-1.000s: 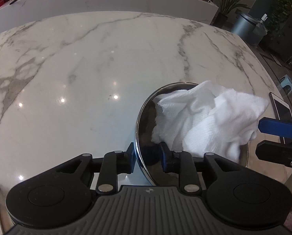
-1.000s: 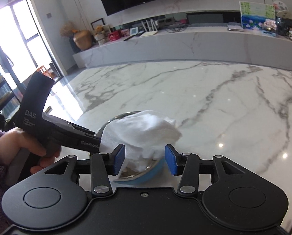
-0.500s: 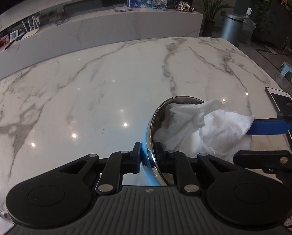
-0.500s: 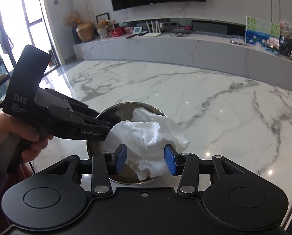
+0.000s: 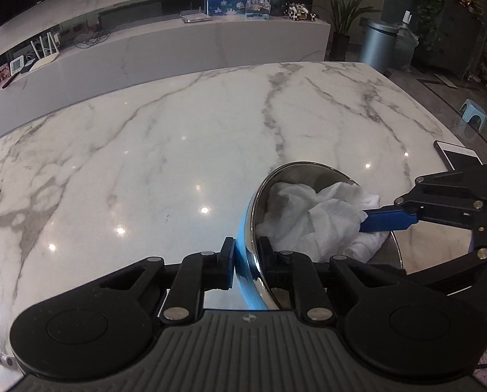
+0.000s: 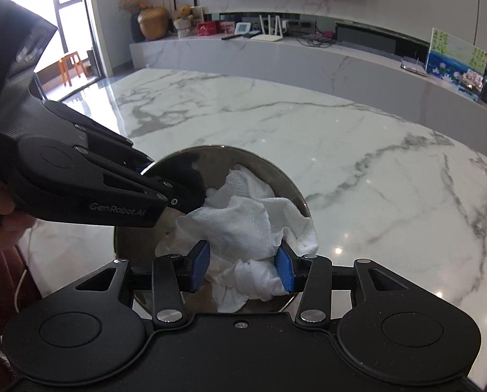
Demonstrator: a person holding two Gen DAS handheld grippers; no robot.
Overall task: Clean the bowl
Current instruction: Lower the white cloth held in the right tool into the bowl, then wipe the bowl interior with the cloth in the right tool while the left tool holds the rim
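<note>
A steel bowl with a blue outside (image 5: 243, 248) (image 6: 220, 163) is tilted on the marble table. My left gripper (image 5: 248, 258) is shut on its near rim, one finger outside and one inside. A white cloth (image 5: 312, 219) (image 6: 243, 228) lies bunched inside the bowl. My right gripper (image 6: 242, 266) is shut on the cloth with its blue pads and presses it into the bowl. It shows in the left wrist view (image 5: 387, 219) reaching in from the right.
The marble table (image 5: 145, 163) spreads wide to the left and far side. A phone (image 5: 459, 156) lies near the right edge. A long marble counter (image 6: 276, 55) with small items stands beyond the table.
The bowl has tipped up more on its rim in my left gripper. The cloth has gone deeper into the bowl with my right gripper.
</note>
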